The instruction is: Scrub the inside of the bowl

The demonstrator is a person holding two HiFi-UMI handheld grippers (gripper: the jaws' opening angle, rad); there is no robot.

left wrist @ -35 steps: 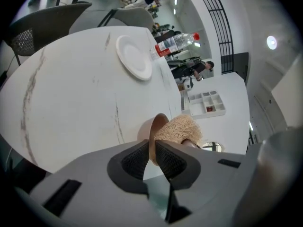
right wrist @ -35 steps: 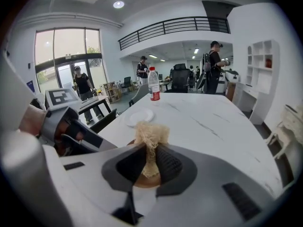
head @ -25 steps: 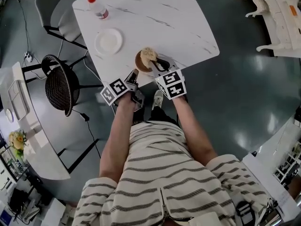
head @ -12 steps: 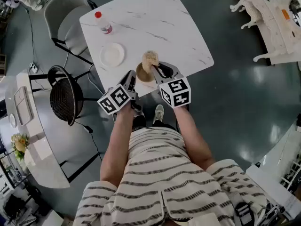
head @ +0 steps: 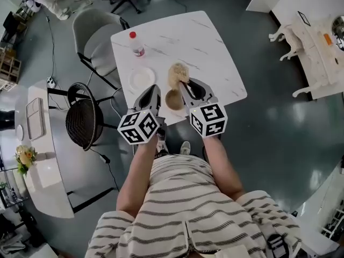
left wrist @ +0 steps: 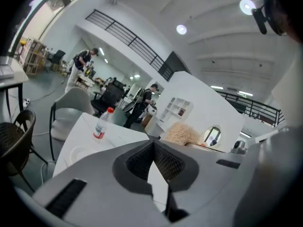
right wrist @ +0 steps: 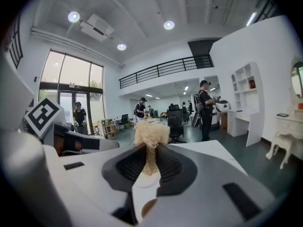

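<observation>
The bowl (head: 173,99), brown and empty, sits upright between the 2 grippers at the near edge of a white marble table (head: 204,42). The right gripper (right wrist: 150,161) clamps a tan, fibrous scrubber (right wrist: 150,134) between its jaws. The tuft sticks out past the fingertips, above and beyond the bowl rather than inside it, and the bowl's rim shows just beneath those jaws. The left gripper (left wrist: 151,148), on the bowl's other side, has its jaws drawn together with nothing between them. Just beyond the left gripper lies 1 white plate (head: 142,78), and farther out along the same side stands a clear bottle (head: 136,43) with a red cap. Off the table, outside the left gripper, stand a black woven chair (head: 83,121) and a grey chair (head: 97,34).
</observation>
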